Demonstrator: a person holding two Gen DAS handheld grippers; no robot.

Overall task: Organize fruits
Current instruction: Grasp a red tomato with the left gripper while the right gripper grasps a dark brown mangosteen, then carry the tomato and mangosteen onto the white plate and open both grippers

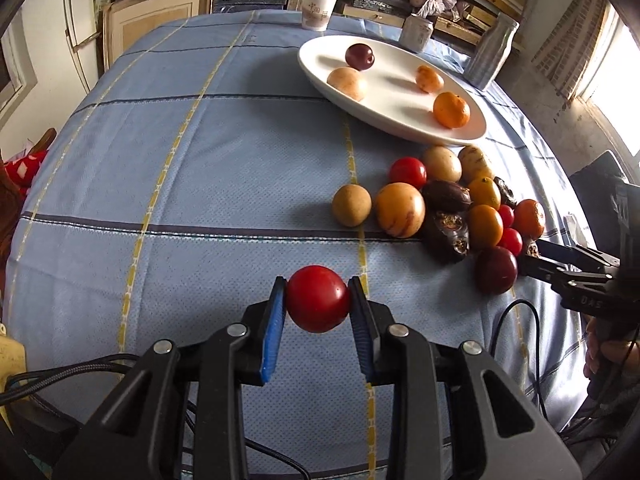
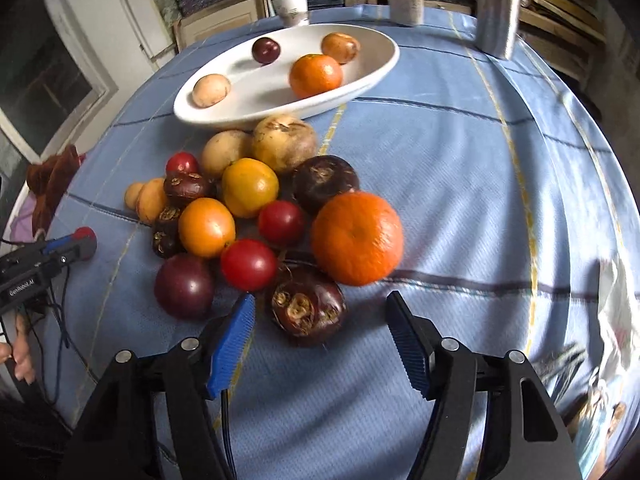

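My left gripper (image 1: 318, 298) is shut on a red tomato (image 1: 317, 304) and holds it above the blue cloth, left of the fruit pile; it shows in the right wrist view (image 2: 82, 242) at far left. A pile of several fruits (image 2: 256, 216) lies on the cloth: a big orange (image 2: 357, 238), red tomatoes, dark mangosteens, yellow fruits. My right gripper (image 2: 320, 316) is open, its jaws either side of a dark mangosteen (image 2: 307, 305) at the pile's near edge. A white oval plate (image 2: 280, 80) behind the pile holds several fruits.
A paper cup (image 1: 318, 10), a can (image 1: 417, 33) and a metal bottle (image 1: 491, 56) stand behind the plate (image 1: 400, 96). Cables (image 1: 520, 320) trail over the near table edge. Boards and shelves fill the background.
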